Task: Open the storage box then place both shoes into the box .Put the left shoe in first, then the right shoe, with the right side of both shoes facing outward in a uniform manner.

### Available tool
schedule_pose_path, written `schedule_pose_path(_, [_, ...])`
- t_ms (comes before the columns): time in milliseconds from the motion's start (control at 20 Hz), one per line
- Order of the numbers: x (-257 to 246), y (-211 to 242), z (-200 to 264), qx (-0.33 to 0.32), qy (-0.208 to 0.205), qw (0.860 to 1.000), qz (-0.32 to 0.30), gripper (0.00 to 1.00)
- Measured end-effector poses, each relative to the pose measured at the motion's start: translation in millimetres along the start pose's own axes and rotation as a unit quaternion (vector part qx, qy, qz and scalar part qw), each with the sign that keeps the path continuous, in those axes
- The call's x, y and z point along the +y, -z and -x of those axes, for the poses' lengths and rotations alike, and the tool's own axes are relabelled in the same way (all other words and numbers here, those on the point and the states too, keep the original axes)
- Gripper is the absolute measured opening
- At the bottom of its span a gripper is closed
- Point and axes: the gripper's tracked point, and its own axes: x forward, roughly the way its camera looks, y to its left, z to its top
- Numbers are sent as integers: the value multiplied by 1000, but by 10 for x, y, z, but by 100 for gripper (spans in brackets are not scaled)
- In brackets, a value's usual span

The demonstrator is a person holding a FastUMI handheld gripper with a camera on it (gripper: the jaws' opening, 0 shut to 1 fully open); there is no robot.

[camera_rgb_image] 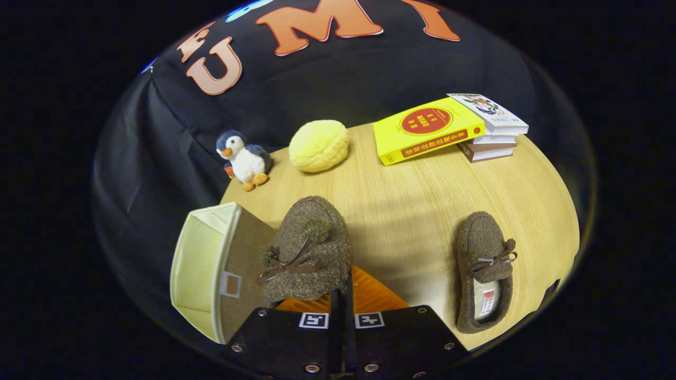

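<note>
Left shoe in my grip, held up beside the open box

My gripper (343,303) is clamped on the heel rim of one brown fleece slipper (309,253), toe pointing away, raised above the wooden table (412,195). The fabric storage box (203,269) lies on its side just to the left, mouth open; the other slipper (485,269) sits well apart on the right. My worry: the soft rim could slide out of the pinch, or the toe could catch the box's floppy wall and shove it off the table's near edge.

Tongs (340,295) hide held shoe's (309,248) heel; box (203,274) part cut off.
</note>
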Motion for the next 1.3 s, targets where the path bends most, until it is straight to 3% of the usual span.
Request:
schedule_pose_path(250, [746, -149, 230, 15, -34, 999, 12, 4])
schedule_pose_path(550, [1687, -18, 109, 53, -84, 995, 15, 4])
schedule_pose_path(900, [2147, 418, -346, 115, -57, 991, 29, 4])
schedule_pose_path(1300, [2164, 877, -884, 171, 24, 985, 26, 4])
